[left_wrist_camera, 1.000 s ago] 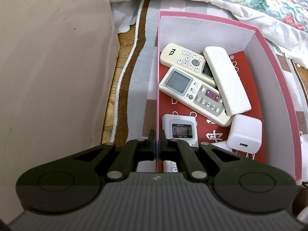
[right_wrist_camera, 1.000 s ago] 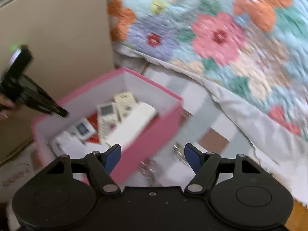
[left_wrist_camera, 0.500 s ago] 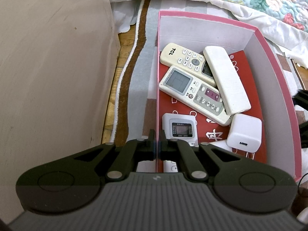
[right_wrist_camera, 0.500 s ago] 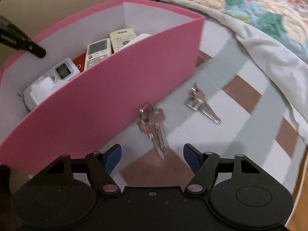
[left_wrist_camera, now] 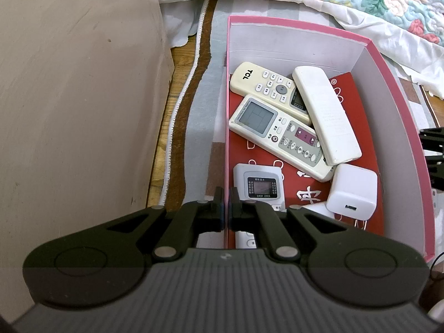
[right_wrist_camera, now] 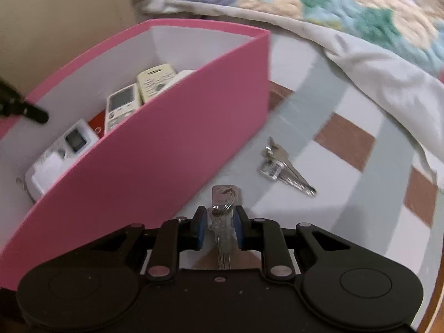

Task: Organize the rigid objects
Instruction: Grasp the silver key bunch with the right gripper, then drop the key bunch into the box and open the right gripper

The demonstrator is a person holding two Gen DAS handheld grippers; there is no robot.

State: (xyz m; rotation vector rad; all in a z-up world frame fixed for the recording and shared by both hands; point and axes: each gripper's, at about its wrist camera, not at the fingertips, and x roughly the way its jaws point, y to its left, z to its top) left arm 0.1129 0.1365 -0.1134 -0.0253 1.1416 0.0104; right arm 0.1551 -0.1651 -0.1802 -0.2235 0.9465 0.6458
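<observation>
Beside the pink box [right_wrist_camera: 155, 166] on the checked mat [right_wrist_camera: 319, 127], the right tongs [right_wrist_camera: 220, 229] pinch a key bunch [right_wrist_camera: 223, 216] by thin blades that may twist loose on lifting, while the left tongs [left_wrist_camera: 227, 211] clamp the box wall, steadying it.

A quilted bedspread with pink, blue and green flowers [right_wrist_camera: 319, 2] runs along the far edge, with a white scalloped-edge sheet [left_wrist_camera: 369, 20] hanging below it. A checked mat of grey, white and brown squares [right_wrist_camera: 344, 138] covers the wooden floor [left_wrist_camera: 163, 127]. A plain beige panel [left_wrist_camera: 75, 88] stands at the left.
</observation>
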